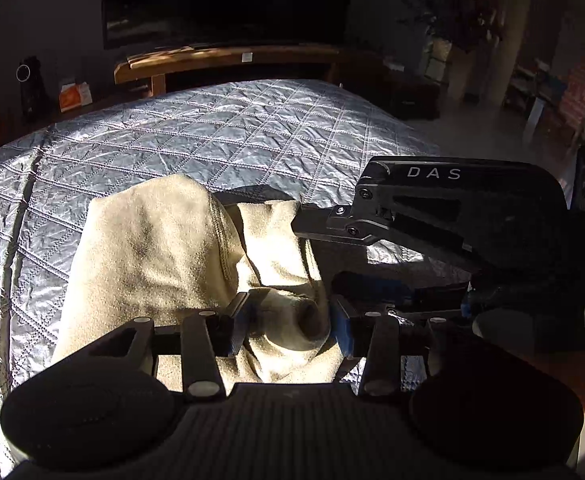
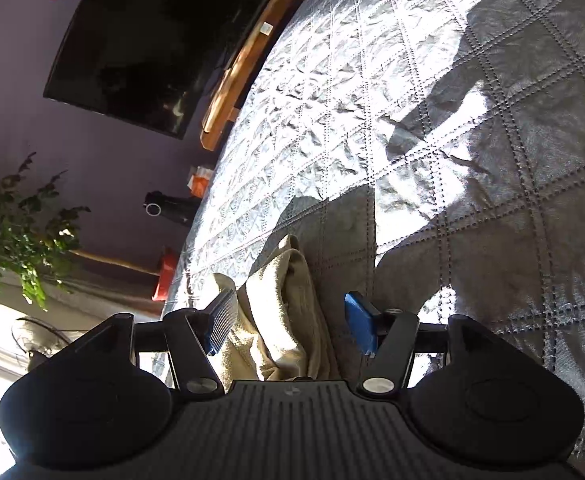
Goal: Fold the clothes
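Garment: a beige garment lies bunched on the grey quilted bed cover, near its close edge.
Left tool: the left tool has its jaws parted around a rolled fold of the cloth, pads not pressing it.
Right tool: the right tool stands wide open, with the cloth's edge between its blue pads, loose.
Behind: a dark television on a wooden stand.
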A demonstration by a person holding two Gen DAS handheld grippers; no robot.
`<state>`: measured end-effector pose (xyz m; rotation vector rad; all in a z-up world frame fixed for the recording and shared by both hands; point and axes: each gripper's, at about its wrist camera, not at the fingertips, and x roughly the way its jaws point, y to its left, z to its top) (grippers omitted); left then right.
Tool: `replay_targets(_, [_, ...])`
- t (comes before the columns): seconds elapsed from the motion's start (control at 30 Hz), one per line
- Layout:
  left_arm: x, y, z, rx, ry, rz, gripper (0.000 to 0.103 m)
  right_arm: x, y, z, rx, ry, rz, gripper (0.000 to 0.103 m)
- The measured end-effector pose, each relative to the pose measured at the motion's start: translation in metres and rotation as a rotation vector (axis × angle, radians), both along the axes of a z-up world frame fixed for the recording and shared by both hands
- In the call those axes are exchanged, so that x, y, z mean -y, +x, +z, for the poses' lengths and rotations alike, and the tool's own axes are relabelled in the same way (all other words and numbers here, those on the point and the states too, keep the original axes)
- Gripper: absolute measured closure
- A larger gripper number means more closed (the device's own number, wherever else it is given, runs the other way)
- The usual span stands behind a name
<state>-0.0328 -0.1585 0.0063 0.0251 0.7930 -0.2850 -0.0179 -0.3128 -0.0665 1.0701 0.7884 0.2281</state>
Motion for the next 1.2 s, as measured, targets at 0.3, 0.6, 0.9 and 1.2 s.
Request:
replay_targets(0.3, [-0.029, -0.021, 0.029, 0.035, -0.06, -0.087, 0.056, -0.002, 0.005, -0.005, -0.013, 0.058, 0.094, 0.023])
replay_targets(0.6, [-0.112, -0.026, 0.049, 0.023, -0.091, 0.061, 0.049, -0.023, -0.003, 0.011, -0.05, -0.058, 0.282, 0.02])
replay_targets(0.9, [-0.15, 0.012, 0.028, -0.104, -0.068, 0.219, 0.054, -0.016, -0.01, 0.009, -0.12, -0.021, 0.281, 0.018])
replay_targets(1.2, [-0.145, 0.018, 0.007, -0.178, -0.032, 0.22, 0.044, -0.019, -0.003, -0.005, -0.185, 0.14, 0.288, 0.011])
